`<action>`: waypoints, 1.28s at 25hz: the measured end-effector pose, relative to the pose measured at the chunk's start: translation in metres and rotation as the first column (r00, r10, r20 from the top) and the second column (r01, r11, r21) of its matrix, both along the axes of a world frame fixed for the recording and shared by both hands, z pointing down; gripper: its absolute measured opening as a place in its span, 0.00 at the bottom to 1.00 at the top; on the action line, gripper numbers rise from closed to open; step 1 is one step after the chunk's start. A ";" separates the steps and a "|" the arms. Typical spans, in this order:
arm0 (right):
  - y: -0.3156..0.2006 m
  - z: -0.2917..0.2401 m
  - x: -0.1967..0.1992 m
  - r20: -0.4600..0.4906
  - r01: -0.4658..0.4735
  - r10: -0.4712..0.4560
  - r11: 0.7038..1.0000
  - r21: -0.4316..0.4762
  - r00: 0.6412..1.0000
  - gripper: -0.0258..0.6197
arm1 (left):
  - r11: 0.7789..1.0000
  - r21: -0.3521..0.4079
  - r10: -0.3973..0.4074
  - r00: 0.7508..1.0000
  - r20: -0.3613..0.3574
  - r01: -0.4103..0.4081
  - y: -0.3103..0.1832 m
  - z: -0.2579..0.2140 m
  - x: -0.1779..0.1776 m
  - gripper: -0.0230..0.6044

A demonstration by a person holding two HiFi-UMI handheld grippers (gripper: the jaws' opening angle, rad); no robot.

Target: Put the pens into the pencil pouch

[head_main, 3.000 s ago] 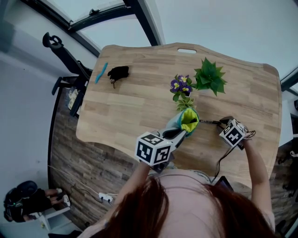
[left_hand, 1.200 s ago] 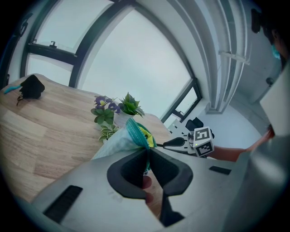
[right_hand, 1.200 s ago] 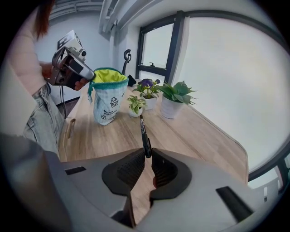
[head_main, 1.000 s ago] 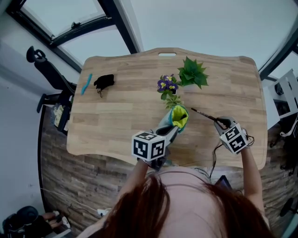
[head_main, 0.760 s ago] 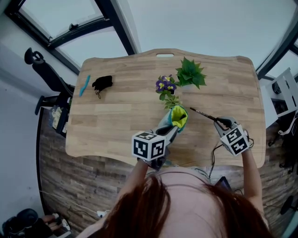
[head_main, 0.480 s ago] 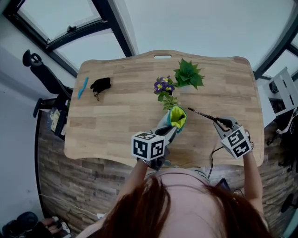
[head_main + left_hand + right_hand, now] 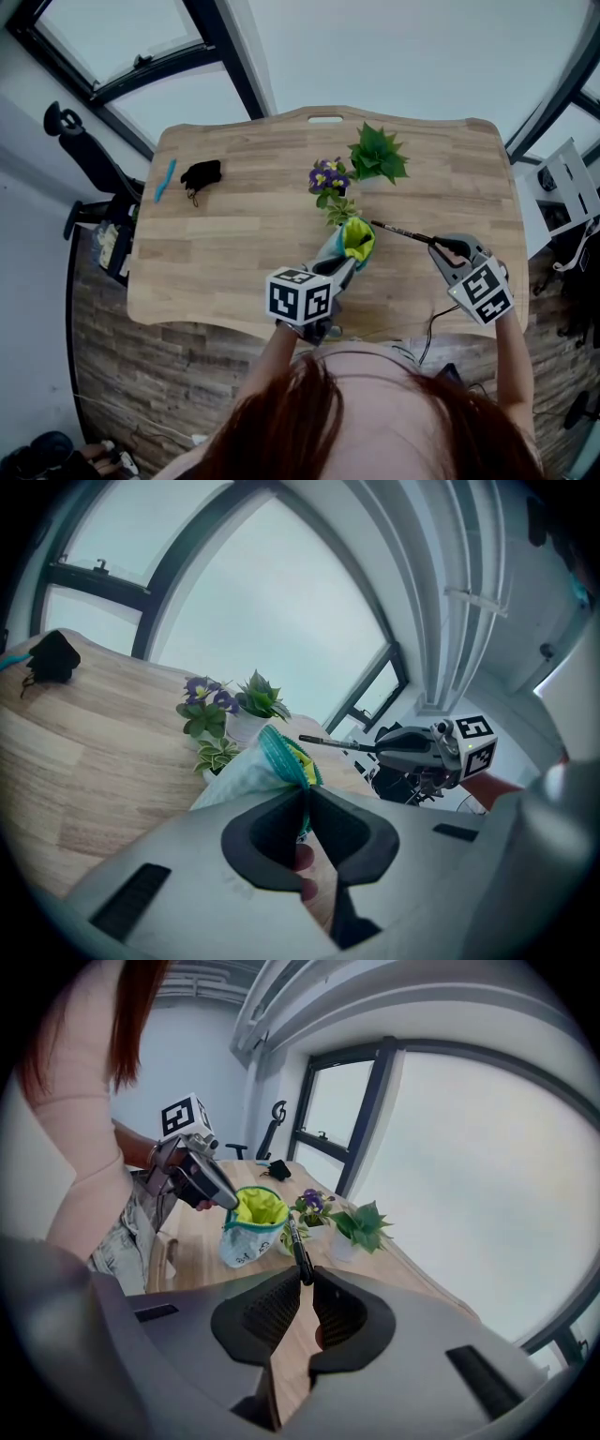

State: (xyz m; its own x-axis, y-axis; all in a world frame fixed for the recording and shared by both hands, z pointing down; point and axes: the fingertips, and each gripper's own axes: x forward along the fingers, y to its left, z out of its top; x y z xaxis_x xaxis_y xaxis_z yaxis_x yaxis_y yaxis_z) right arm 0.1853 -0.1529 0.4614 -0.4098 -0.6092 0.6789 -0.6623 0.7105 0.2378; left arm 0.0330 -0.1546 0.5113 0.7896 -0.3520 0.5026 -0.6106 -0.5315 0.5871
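Your left gripper was clamped on the pouch rim, near the table's front edge. Your right gripper pinched a pen, its tip beside the pouch's open mouth. Recommended: dip the tip inside before release. Only the right gripper view looked into the pouch. Only the head view showed the blue pen in full, far left.

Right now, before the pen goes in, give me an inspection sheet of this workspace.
Surface: wooden table.
Job's things: pencil pouch upright, mouth open; black pen aimed at its mouth, not yet inside; blue pen lying near the far left edge.
Clutter: purple-flowered plant, green plant, small leafy plant beside the pouch; black object beside the blue pen.
Grippers: left gripper shut on the pouch's rim; right gripper shut on the black pen.
Cables: cable hanging from the right gripper past the table edge.
Surroundings: office chair, windows, wood floor.
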 end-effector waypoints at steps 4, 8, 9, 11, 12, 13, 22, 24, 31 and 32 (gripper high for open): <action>0.000 -0.009 -0.010 -0.010 0.050 -0.050 0.999 0.004 0.999 0.10 | 1.000 0.000 0.000 1.000 -0.004 0.000 0.000 0.001 0.000 0.07; 0.002 -0.015 -0.020 -0.028 0.104 -0.104 0.995 -0.007 0.994 0.10 | 1.000 0.002 0.001 1.000 -0.010 -0.001 0.001 -0.001 0.000 0.07; 0.002 -0.015 -0.022 -0.035 0.117 -0.118 0.993 -0.012 0.992 0.10 | 1.000 0.002 0.002 1.000 -0.010 -0.002 0.001 -0.001 0.000 0.07; 0.002 -0.016 -0.027 -0.050 0.145 -0.146 0.989 -0.019 0.988 0.10 | 1.000 0.004 0.005 1.000 -0.009 -0.005 0.002 -0.001 0.000 0.07; 0.002 -0.016 -0.030 -0.059 0.160 -0.161 0.987 -0.021 0.985 0.10 | 1.000 0.006 0.007 1.000 -0.008 -0.007 0.002 -0.001 0.000 0.07; 0.001 -0.016 -0.033 -0.067 0.174 -0.175 0.984 -0.023 0.982 0.10 | 1.000 0.007 0.009 1.000 -0.008 -0.009 0.002 -0.001 0.000 0.07; -0.005 -0.014 -0.059 -0.128 0.289 -0.292 0.956 -0.044 0.948 0.09 | 0.999 0.015 0.030 1.000 -0.004 -0.030 0.007 -0.001 0.001 0.07; -0.006 -0.011 -0.064 -0.131 0.308 -0.312 0.950 -0.053 0.941 0.09 | 0.999 0.016 0.033 0.999 -0.004 -0.033 0.008 -0.001 0.001 0.07; -0.011 0.001 -0.087 -0.142 0.367 -0.377 0.925 -0.094 0.915 0.09 | 0.999 0.016 0.032 0.999 -0.003 -0.032 0.009 -0.001 -0.002 0.07; -0.012 0.003 -0.090 -0.146 0.375 -0.387 0.921 -0.101 0.911 0.09 | 0.999 0.016 0.032 0.999 -0.003 -0.032 0.009 -0.001 -0.002 0.07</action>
